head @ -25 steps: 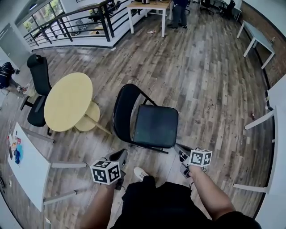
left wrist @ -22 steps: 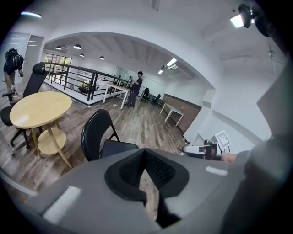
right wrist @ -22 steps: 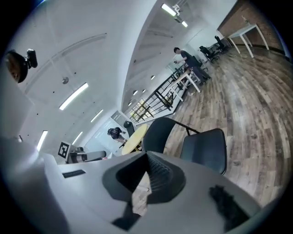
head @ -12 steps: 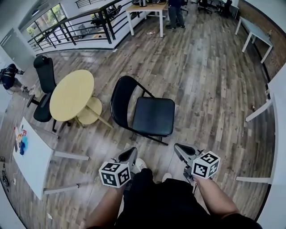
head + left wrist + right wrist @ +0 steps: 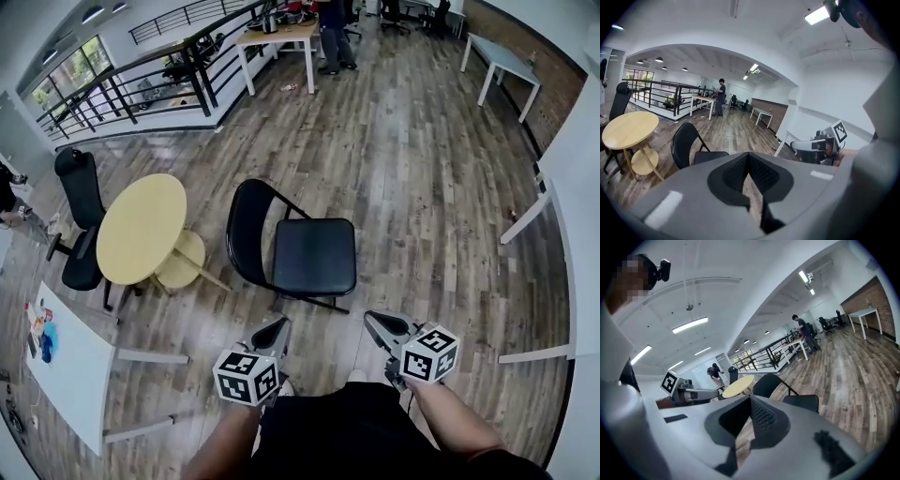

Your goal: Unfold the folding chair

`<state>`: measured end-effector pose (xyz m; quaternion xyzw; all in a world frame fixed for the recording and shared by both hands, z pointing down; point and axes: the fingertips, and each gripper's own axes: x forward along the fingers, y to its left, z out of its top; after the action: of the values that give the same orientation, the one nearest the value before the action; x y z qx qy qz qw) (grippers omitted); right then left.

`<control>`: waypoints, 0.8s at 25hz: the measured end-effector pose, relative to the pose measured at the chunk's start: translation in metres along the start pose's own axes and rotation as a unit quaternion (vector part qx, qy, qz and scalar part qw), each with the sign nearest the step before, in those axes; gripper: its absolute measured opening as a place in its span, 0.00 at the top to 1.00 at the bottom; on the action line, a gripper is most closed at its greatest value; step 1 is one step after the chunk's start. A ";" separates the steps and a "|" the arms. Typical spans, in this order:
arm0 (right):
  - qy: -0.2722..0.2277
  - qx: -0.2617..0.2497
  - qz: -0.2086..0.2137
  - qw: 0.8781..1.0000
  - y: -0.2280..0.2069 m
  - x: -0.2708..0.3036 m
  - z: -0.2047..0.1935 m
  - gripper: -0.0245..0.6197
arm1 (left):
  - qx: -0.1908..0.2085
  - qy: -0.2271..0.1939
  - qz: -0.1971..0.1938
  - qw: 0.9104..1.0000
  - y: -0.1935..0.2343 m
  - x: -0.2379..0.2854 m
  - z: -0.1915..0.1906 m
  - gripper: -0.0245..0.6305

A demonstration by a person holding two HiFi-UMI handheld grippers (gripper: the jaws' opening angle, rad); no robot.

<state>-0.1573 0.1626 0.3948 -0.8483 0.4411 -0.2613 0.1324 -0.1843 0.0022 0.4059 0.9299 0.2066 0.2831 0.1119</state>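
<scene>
Centrally, the folding chair (image 5: 314, 255) stands unfolded on the wooden floor (image 5: 422, 187). Its black seat is level and its curved backrest is upright on the side nearest the round yellow table (image 5: 141, 228). Chair and table are near one another but do not touch. A black office chair (image 5: 80, 202) stands just beyond the table, at the left edge of the head view.

Nearer the person, the left hand-held gripper (image 5: 278, 328) and the right hand-held gripper (image 5: 375, 323) are side by side, both pointing toward the folding chair. Each is clear of the chair.

In the left gripper view, the jaws of the left hand-held gripper (image 5: 749, 158) are pressed together with nothing between them. The folding chair (image 5: 689, 145) appears beyond them to the left and the right hand-held gripper (image 5: 818, 146) to the right.

In the right gripper view, the jaws of the right hand-held gripper (image 5: 751, 401) are likewise pressed together and empty. The folding chair (image 5: 785, 392) lies ahead, with the left hand-held gripper (image 5: 689, 392) at the left.

Farther back in the head view, a black railing (image 5: 169, 75) borders the floor. A person (image 5: 330, 33) stands beside a wooden desk (image 5: 281, 37).

A white surface (image 5: 66, 361) bearing small coloured items occupies the lower left.
</scene>
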 end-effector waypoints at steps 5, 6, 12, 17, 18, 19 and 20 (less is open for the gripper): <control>-0.009 0.001 -0.045 0.999 0.026 0.025 -0.014 0.95 | 0.021 0.003 -0.030 0.999 0.034 -0.024 0.002 0.95; -0.012 -0.002 -0.054 0.998 0.033 0.031 -0.017 0.95 | 0.018 0.001 -0.033 0.999 0.043 -0.030 0.000 0.95; -0.035 -0.007 -0.111 0.993 0.065 0.049 -0.027 0.95 | -0.001 -0.008 -0.052 0.999 0.083 -0.049 -0.003 0.95; -0.028 -0.016 -0.123 0.992 0.076 0.054 -0.029 0.95 | 0.011 -0.013 -0.060 0.998 0.100 -0.062 0.005 0.95; -0.025 -0.021 -0.123 0.992 0.078 0.054 -0.027 0.95 | 0.011 -0.016 -0.056 0.998 0.102 -0.065 0.008 0.95; -0.021 -0.026 -0.122 0.992 0.078 0.053 -0.026 0.95 | 0.008 -0.020 -0.053 0.998 0.104 -0.068 0.009 0.95; -0.017 -0.031 -0.121 0.992 0.078 0.052 -0.023 0.95 | 0.004 -0.024 -0.050 0.998 0.104 -0.071 0.010 0.95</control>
<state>-0.1987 0.0750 0.3958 -0.9035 0.3407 -0.2469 0.0812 -0.1982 -0.1231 0.3973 0.9253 0.2509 0.2542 0.1274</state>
